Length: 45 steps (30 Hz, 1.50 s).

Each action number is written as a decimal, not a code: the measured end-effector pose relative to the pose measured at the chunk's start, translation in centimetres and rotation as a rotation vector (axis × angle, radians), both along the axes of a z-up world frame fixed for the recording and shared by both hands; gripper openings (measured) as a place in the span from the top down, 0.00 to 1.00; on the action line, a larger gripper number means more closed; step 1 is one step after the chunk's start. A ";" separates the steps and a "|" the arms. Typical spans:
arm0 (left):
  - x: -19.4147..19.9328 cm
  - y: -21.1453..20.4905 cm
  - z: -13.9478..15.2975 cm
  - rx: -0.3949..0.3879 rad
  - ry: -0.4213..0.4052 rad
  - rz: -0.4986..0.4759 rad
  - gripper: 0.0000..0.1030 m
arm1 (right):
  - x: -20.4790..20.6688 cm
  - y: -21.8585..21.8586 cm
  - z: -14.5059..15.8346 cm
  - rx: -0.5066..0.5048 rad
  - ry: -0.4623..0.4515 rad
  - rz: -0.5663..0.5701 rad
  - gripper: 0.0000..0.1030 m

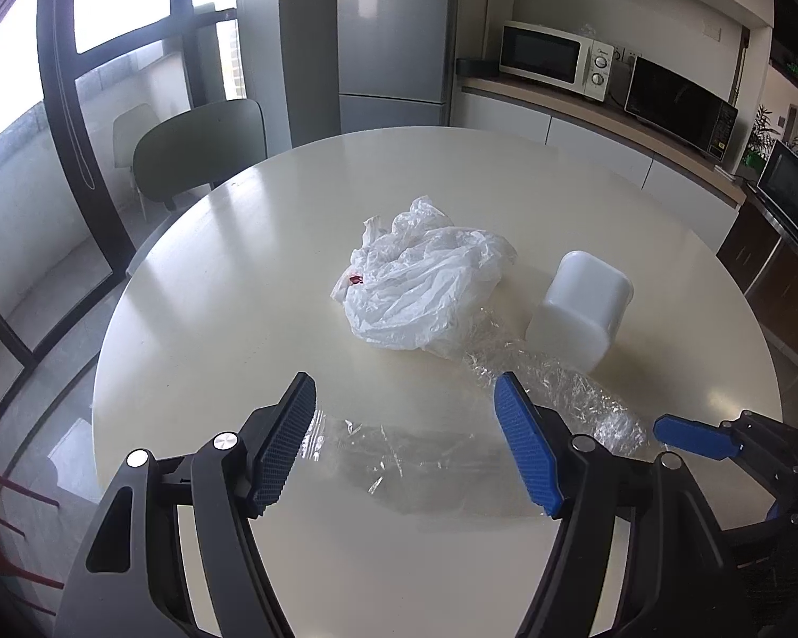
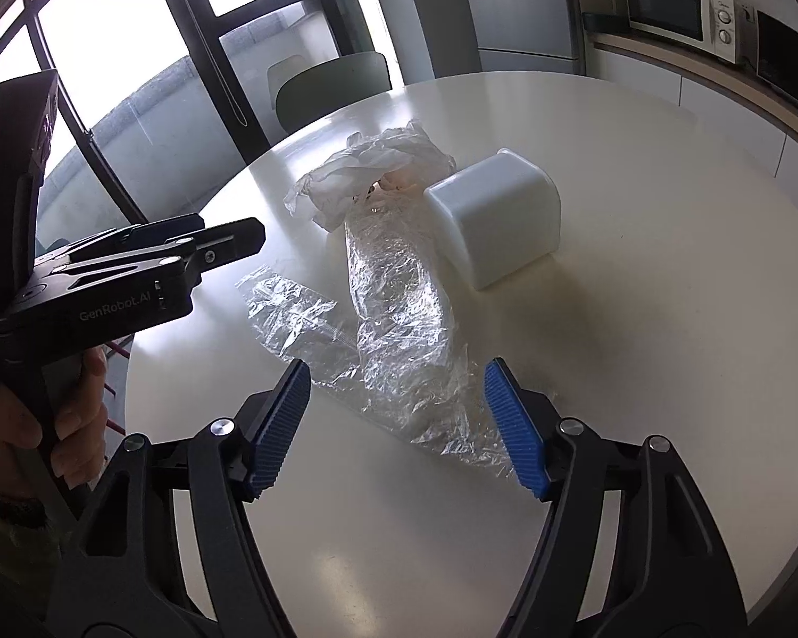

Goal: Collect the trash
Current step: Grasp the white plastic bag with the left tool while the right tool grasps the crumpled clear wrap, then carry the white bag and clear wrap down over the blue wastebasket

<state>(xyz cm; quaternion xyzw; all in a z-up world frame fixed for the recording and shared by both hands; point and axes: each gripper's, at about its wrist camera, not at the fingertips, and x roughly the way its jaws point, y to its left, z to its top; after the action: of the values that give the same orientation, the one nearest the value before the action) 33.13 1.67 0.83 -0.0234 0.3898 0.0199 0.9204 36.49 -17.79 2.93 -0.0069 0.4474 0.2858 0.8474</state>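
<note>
A flat clear plastic bag (image 1: pixel 399 457) lies on the round cream table (image 1: pixel 239 276), directly ahead of and between the spread fingers of the left gripper (image 1: pixel 407 425); whether the blue pads touch the film cannot be told. Just to that gripper's right a crumpled clear wrap (image 2: pixel 399 319) runs away across the table, its near end lying between the wide-apart fingers of the right gripper (image 2: pixel 399 414), which grasps nothing. Both grippers are released.

Beyond the wrap's far end, ahead of both grippers, sits a crumpled white plastic bag (image 1: pixel 420 287) with a small red spot on its left side. To the right of that bag a white square container (image 1: pixel 580 308) stands mouth-down on the table, just beside the wrap.

Farther out, a dark green chair (image 1: pixel 197 149) stands at the table's far left edge before tall windows, and a white microwave (image 1: pixel 556 61) sits on the counter to the far right.
</note>
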 end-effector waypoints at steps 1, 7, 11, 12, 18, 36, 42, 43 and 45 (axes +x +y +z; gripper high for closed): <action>0.5 0.1 0.0 -0.004 0.002 -0.003 0.33 | 0.5 0.2 -0.1 -0.005 0.005 0.003 0.41; 3.7 0.1 -0.8 -0.011 0.036 -0.025 0.35 | 2.2 1.4 -1.2 -0.014 0.046 0.024 0.47; 4.9 -0.1 -1.5 -0.015 0.041 -0.039 0.43 | 2.8 2.0 -1.8 -0.013 0.065 0.036 0.53; 5.1 0.0 -1.7 -0.028 0.041 -0.043 0.48 | 2.8 2.1 -2.0 -0.010 0.068 0.038 0.55; 5.0 0.3 -2.6 -0.031 0.045 -0.031 0.93 | 2.4 2.4 -2.4 -0.010 0.062 0.046 0.64; -5.0 3.8 2.2 -0.014 -0.095 0.081 0.97 | -1.3 1.0 0.6 0.018 -0.058 -0.012 0.69; -9.1 3.9 2.9 -0.017 -0.137 0.087 0.97 | -3.6 -0.1 1.3 0.035 -0.074 -0.033 0.69; -9.7 3.9 3.0 -0.021 -0.142 0.088 0.97 | -4.0 -0.2 1.4 0.037 -0.078 -0.034 0.69; -11.0 3.8 3.2 -0.031 -0.153 0.087 0.97 | -4.7 -0.4 1.5 0.035 -0.090 -0.034 0.69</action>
<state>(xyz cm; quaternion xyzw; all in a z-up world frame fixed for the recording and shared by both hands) 22.15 5.47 3.99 -0.0562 0.3173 0.0520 0.9452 31.77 -18.21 4.48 0.0030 0.4040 0.2785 0.8713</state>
